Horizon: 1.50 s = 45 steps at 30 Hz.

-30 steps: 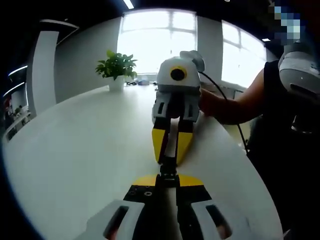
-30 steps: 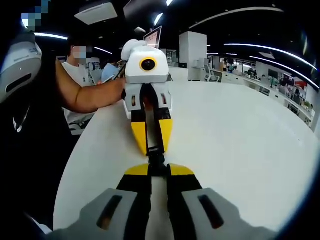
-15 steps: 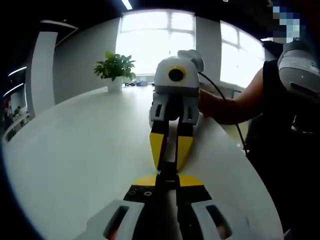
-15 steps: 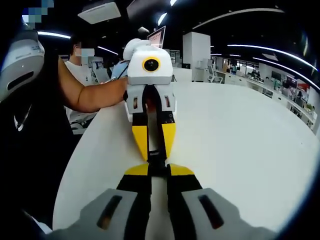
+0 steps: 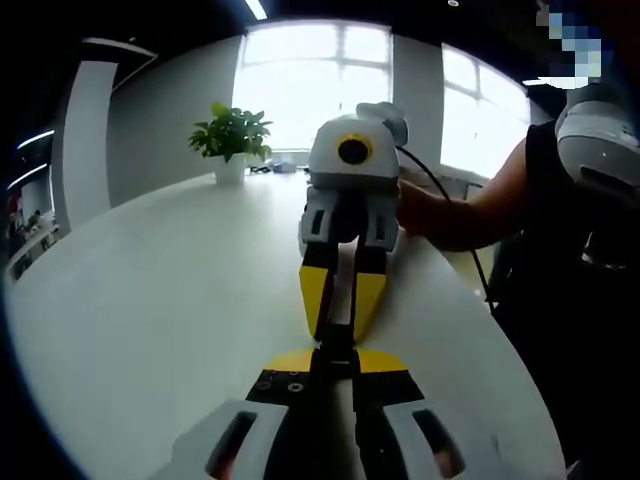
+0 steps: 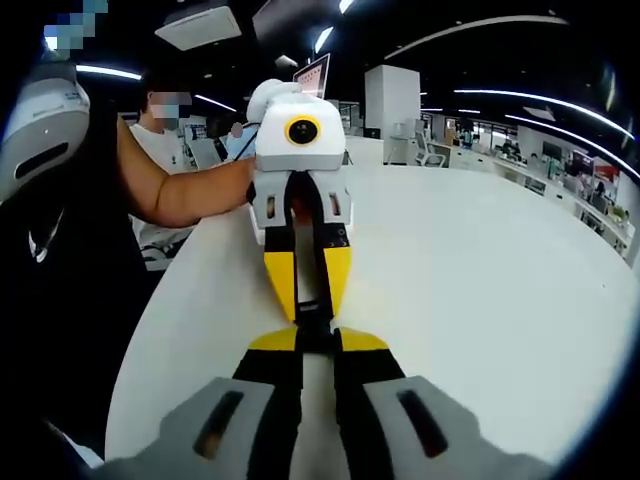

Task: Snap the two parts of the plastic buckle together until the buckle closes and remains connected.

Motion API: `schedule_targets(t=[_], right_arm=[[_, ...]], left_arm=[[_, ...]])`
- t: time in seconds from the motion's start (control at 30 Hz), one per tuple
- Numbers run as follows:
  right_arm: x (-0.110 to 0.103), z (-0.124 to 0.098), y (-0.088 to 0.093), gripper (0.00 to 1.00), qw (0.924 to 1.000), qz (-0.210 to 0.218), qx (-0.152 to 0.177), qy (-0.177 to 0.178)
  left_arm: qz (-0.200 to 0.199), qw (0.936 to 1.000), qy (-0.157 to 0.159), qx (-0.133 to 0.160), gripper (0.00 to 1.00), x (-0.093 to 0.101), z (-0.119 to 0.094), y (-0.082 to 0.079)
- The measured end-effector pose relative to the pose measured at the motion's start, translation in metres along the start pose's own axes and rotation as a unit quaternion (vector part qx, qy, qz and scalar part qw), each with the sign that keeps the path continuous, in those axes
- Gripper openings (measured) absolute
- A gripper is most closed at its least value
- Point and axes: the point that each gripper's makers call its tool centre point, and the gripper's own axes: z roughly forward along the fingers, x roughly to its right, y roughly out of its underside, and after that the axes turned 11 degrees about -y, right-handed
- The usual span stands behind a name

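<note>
A: Left gripper view first — what are the fingers doing?

B: The left gripper (image 5: 335, 362) has its yellow-tipped fingers (image 5: 296, 360) clamped together on one black part of the buckle (image 5: 336, 343). Nose to nose with it, the right gripper (image 5: 338, 300) has its own fingers closed on the other part.

A: And from the right gripper view?

B: Same picture mirrored. The right gripper (image 6: 317, 342) pinches its part of the buckle (image 6: 312, 312), and the left gripper (image 6: 308, 285) meets it head-on, fingers shut on its part. The buckle sits between the two sets of tips, just above the white counter (image 6: 480, 290).

A: Which step is this?

B: The pressing-together step, I think. The two parts touch or overlap, but the joint is too small and dark to say whether it has latched.

A: Next move?

B: Probably a firm, straight push along the shared line, keeping both parts aligned, then a check that it stays connected.

A: Anything beyond the buckle?

B: A potted plant (image 5: 232, 135) stands far behind it, by the window.
</note>
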Motion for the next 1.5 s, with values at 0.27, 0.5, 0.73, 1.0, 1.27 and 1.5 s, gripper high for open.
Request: schedule_targets(t=[0.27, 0.5, 0.73, 1.0, 1.27, 1.5], right_arm=[[0.001, -0.001, 0.001, 0.10, 1.0000, 0.001, -0.001, 0.000], [0.001, 0.000, 0.001, 0.10, 1.0000, 0.004, 0.003, 0.000], [0.000, 0.000, 0.002, 0.10, 1.0000, 0.003, 0.004, -0.001], [-0.001, 0.000, 0.002, 0.10, 1.0000, 0.003, 0.004, 0.000], [-0.002, 0.002, 0.001, 0.10, 1.0000, 0.001, 0.004, 0.004], [-0.003, 0.003, 0.000, 0.10, 0.9998, 0.014, 0.012, -0.002]], left_arm=[[0.008, 0.9999, -0.007, 0.001, 0.11, 0.001, 0.000, 0.000], [-0.023, 0.9979, -0.011, 0.060, 0.96, -0.001, -0.002, -0.020], [-0.032, 0.9955, -0.052, 0.072, 1.00, -0.021, -0.005, -0.024], [-0.005, 0.9956, -0.068, 0.065, 1.00, -0.023, 0.001, -0.020], [-0.043, 0.9851, -0.108, 0.127, 1.00, -0.044, -0.017, -0.046], [-0.057, 0.9754, -0.157, 0.144, 1.00, -0.068, -0.027, -0.049]])
